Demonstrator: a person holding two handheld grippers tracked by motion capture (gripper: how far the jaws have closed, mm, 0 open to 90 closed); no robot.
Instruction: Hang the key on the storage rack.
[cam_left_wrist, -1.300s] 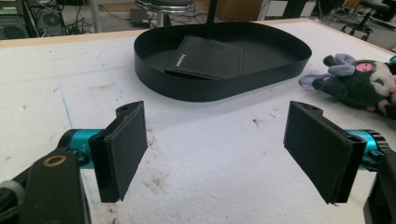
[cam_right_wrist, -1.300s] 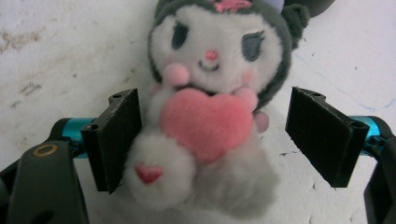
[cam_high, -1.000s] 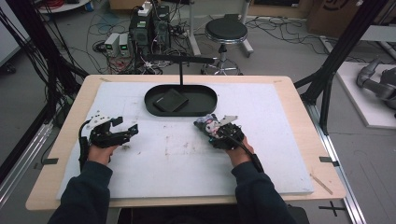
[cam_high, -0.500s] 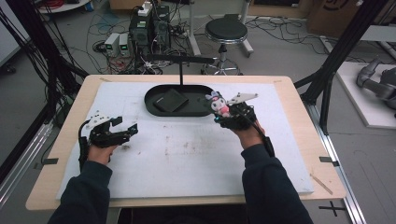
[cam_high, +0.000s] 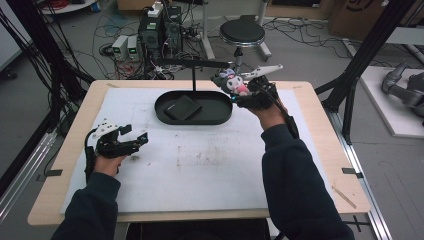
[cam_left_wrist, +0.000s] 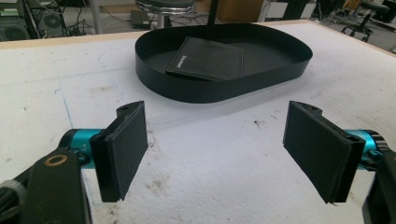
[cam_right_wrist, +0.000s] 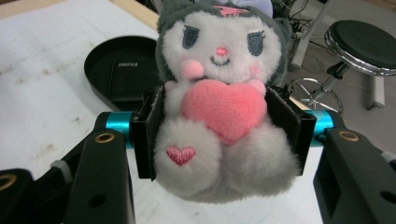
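Note:
My right gripper (cam_high: 239, 91) is shut on a grey and white plush toy (cam_high: 231, 81) that hugs a pink heart (cam_right_wrist: 223, 108). It holds the toy in the air at the right end of the black oval tray (cam_high: 220, 118), close to the hanger stand (cam_high: 194, 70). Both pads press into the toy's sides in the right gripper view (cam_right_wrist: 223, 135). A black wallet (cam_high: 182, 107) lies flat in the tray (cam_left_wrist: 224, 91). My left gripper (cam_high: 136, 142) rests open on the white mat at the left, its jaws wide apart (cam_left_wrist: 223, 154) with nothing between them.
The white mat (cam_high: 200, 165) covers a wooden table (cam_high: 325, 150). Black frame posts (cam_high: 367, 55) stand at the right and left. A round stool (cam_high: 242, 33), power boxes and cables sit on the floor beyond the far edge.
My right gripper has lifted the plush toy off the mat and carried it up and away toward the tray's right end. The left hand has stayed in place.

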